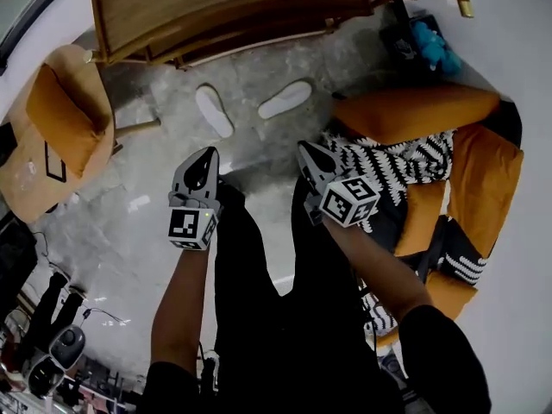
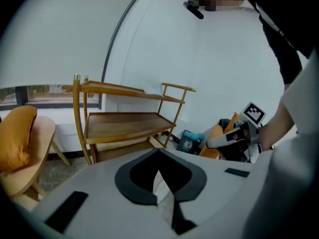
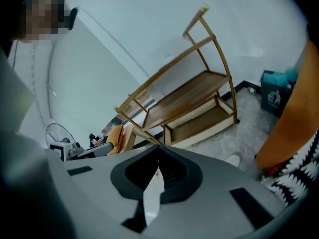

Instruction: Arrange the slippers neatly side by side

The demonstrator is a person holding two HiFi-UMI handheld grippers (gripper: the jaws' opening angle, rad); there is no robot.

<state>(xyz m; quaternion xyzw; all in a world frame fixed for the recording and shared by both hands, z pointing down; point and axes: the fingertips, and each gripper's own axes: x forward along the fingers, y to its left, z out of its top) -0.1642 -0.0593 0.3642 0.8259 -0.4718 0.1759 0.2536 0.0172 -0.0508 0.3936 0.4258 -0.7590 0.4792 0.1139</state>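
Flat white oval slippers splay on speckled grey floor; left gripper and right gripper jaws pressed together.

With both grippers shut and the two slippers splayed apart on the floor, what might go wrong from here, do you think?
1. The left gripper and right gripper are shut; unopened, they would likely shove rather than grasp.
2. One slipper and the other slipper lie near the wooden shelf; a push may slide one underneath.
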